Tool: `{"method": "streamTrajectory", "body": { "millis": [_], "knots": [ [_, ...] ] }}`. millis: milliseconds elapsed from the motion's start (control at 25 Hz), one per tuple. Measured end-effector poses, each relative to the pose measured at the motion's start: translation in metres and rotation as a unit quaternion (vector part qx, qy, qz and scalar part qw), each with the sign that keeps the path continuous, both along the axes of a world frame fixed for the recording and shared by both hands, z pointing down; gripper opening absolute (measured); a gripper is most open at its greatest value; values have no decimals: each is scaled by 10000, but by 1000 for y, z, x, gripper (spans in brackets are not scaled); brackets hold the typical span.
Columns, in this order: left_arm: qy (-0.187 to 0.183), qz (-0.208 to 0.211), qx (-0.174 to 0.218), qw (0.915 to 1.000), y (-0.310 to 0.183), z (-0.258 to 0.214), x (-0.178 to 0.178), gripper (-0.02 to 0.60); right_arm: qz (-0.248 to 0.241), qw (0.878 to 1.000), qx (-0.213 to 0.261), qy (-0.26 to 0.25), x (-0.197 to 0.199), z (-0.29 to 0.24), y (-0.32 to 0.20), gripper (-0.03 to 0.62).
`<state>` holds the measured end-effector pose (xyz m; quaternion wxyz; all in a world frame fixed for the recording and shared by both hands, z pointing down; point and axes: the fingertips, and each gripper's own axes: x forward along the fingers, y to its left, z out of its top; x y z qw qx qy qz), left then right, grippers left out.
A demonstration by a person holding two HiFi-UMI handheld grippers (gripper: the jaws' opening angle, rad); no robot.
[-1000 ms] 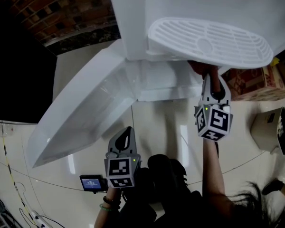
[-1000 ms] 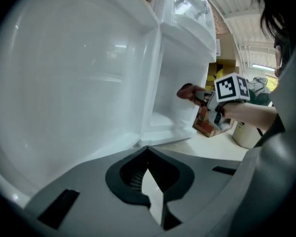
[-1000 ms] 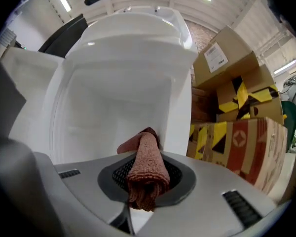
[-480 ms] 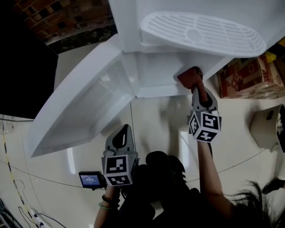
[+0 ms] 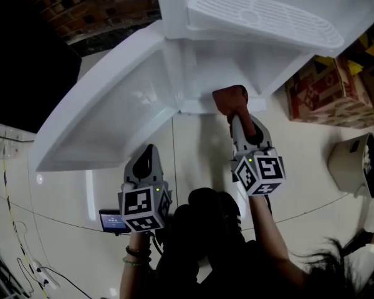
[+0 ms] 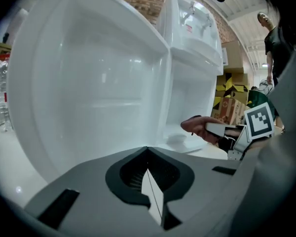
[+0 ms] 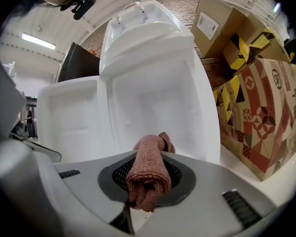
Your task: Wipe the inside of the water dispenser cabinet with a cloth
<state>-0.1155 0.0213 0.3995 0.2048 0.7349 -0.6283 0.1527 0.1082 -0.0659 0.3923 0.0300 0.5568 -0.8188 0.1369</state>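
You held two grippers. Your right gripper (image 5: 235, 114) was clamped on one reddish cloth (image 5: 229, 97) at the cabinet's (image 5: 237, 61) lower front opening. Your left gripper (image 5: 146, 161), jaws together and empty, hung at seven o'clock from the cloth, below one open door (image 5: 106, 123).

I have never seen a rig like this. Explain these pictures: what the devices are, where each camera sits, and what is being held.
No robot here: a person holds a two-fingered gripper in each hand. The head view comes from a camera on the person's head, looking steeply down. Each gripper view comes from a camera riding on that gripper, looking along its fingers. The white water dispenser stands on the floor, its cabinet door swung open; cardboard boxes stand beside it. The right gripper is shut on a reddish-brown cloth at the opening of the cabinet. The left gripper is shut and empty, held back from the cabinet.
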Motion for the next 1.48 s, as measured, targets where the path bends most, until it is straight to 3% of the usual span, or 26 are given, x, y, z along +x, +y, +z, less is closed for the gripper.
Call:
{"method": "streamTrajectory", "body": {
  "millis": [320, 680, 1480],
  "knots": [
    [-135, -135, 129, 9997, 36, -2, 4, 2, -446, 9989, -113, 62, -21, 10, 47, 71],
    [-48, -406, 216, 9989, 70, -8, 3, 2, -870, 9957, -70, 301, -32, -4, 88, 69],
    [34, -439, 197, 9988, 61, -1, -2, 2, -1003, 9940, -74, 436, -48, 1, 84, 69]
  ]
}}
